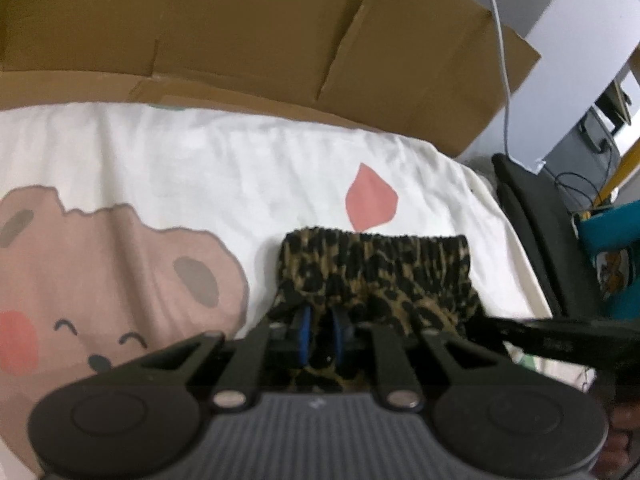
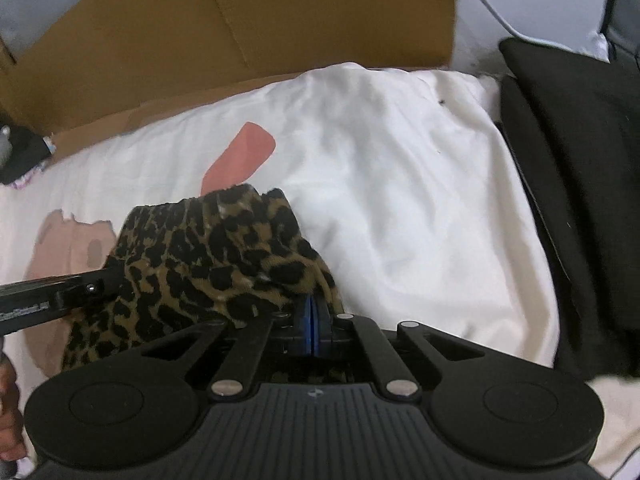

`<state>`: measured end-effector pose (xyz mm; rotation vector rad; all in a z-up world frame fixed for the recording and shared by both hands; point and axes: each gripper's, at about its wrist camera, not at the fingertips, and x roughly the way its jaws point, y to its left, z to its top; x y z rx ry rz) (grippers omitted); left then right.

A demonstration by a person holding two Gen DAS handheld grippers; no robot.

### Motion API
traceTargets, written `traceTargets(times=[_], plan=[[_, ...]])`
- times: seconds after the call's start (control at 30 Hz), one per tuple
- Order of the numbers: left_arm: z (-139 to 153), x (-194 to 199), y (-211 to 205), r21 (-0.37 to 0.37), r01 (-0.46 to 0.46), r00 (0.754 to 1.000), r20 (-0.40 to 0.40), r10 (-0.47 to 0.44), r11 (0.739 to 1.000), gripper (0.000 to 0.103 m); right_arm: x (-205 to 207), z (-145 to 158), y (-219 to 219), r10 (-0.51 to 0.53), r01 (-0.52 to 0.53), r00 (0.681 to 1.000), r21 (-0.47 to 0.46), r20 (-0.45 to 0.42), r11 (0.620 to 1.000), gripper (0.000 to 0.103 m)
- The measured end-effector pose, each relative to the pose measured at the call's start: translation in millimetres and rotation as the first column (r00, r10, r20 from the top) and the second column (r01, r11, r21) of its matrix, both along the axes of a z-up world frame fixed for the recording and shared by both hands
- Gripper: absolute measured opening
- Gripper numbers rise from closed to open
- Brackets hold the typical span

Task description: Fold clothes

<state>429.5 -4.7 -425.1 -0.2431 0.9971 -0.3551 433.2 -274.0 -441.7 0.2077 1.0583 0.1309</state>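
Observation:
A leopard-print garment (image 1: 372, 268) with a gathered elastic waistband lies on a white sheet (image 1: 200, 160) printed with a bear. My left gripper (image 1: 322, 332) is shut on the garment's near left part, with fabric bunched between its blue pads (image 1: 305, 332). In the right wrist view the same garment (image 2: 208, 256) is lifted into a hump. My right gripper (image 2: 314, 320) is shut on its near right edge, blue pads pressed together. The left gripper's finger (image 2: 60, 292) comes in from the left edge, and the right one's finger (image 1: 560, 332) shows at the right of the left wrist view.
A flattened cardboard box (image 1: 260, 28) stands along the far side of the sheet. A black cushion or chair (image 2: 580, 160) borders the right edge, with a white cable (image 1: 500, 40) above it. A teal container (image 1: 612, 248) sits beyond. A hand (image 2: 10, 420) shows at the lower left.

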Motion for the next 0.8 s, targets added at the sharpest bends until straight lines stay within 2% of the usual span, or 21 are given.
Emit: traceTargets(times=[0.13, 0.23, 0.3, 0.4, 0.5, 0.6, 0.7, 0.8], plan=[[16, -12, 8, -0.037, -0.015, 1.0, 0.015, 0.015, 0.999, 0.01, -29, 20, -10, 0.038, -0.041, 0.998, 0.067, 0.053, 0.997, 0.008], [28, -31, 11, -0.058, 0.002, 1.0, 0.02, -0.001, 0.998, 0.01, -50, 32, -17, 0.057, -0.066, 0.995, 0.11, 0.08, 0.992, 0.015], [33, -45, 12, -0.064, 0.023, 1.0, 0.015, -0.022, 0.998, 0.01, -64, 35, -20, 0.07, -0.081, 0.994, 0.125, 0.087, 0.989, 0.021], [33, -63, 10, -0.069, 0.045, 0.999, -0.008, -0.046, 0.997, 0.01, -81, 30, -16, 0.11, -0.119, 0.991, 0.137, 0.071, 0.983, 0.023], [19, -78, 2, -0.042, 0.095, 0.994, -0.054, -0.097, 0.995, 0.01, -94, 15, -9, 0.14, -0.142, 0.99, 0.114, 0.024, 0.983, 0.023], [-3, -85, -5, -0.007, 0.147, 0.983, -0.113, -0.147, 0.989, 0.01, -103, 2, -13, 0.109, -0.107, 0.994, 0.071, -0.026, 0.992, 0.023], [-13, -85, -7, -0.011, 0.129, 0.983, -0.128, -0.129, 0.992, 0.01, -111, -2, -19, 0.079, -0.077, 0.996, 0.044, -0.033, 0.996, 0.022], [-12, -87, -19, 0.034, 0.158, 0.983, -0.1, -0.154, 0.987, 0.008, -119, -3, -21, 0.075, -0.075, 0.996, 0.011, -0.039, 0.997, 0.019]])
